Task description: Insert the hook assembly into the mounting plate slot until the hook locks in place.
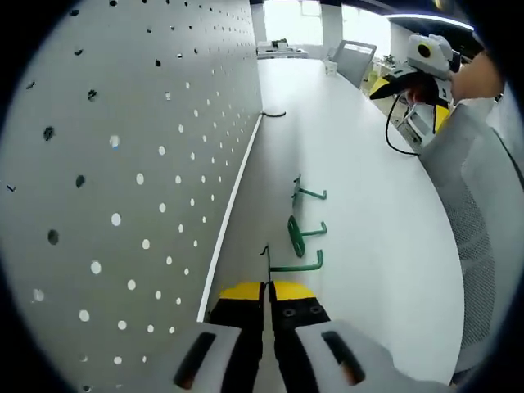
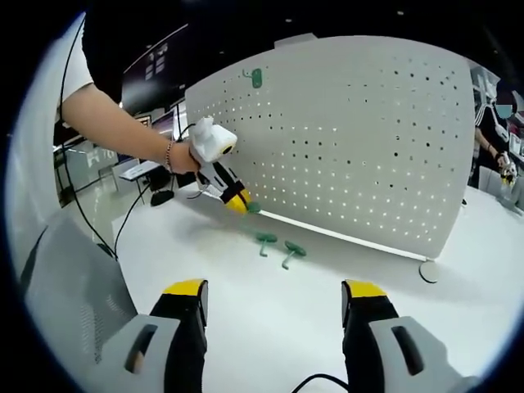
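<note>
The left gripper [image 1: 268,309] has its yellow-tipped jaws pressed together on a green hook [image 1: 296,265], gripping it by its thin backplate end at about 12 o'clock from the tips, low on the white table [image 1: 368,205] and just beside the foot of the grey pegboard [image 1: 123,164]. Two more green hooks lie loose on the table beyond it, one [image 1: 301,235] near and another [image 1: 308,194] farther along, toward 12 o'clock. In the right gripper view the right gripper [image 2: 274,299] hangs with its jaws spread wide and nothing between them, well back from the board, and the left gripper [image 2: 235,199] shows at about 10 o'clock, down near the board's bottom edge. One hook [image 2: 255,78] already sits mounted high on the board at 11 o'clock. The risk I judge largest is the pinch itself — the hold is on a narrow metal edge, so the hook could swivel or slip as it is lifted and arrive at the holes crooked, with its tabs missing the holes. Pushing hard then could tip or slide the freestanding board, since nothing braces it. A careless sweep could also knock the loose hooks away — out of easy reach.
</note>
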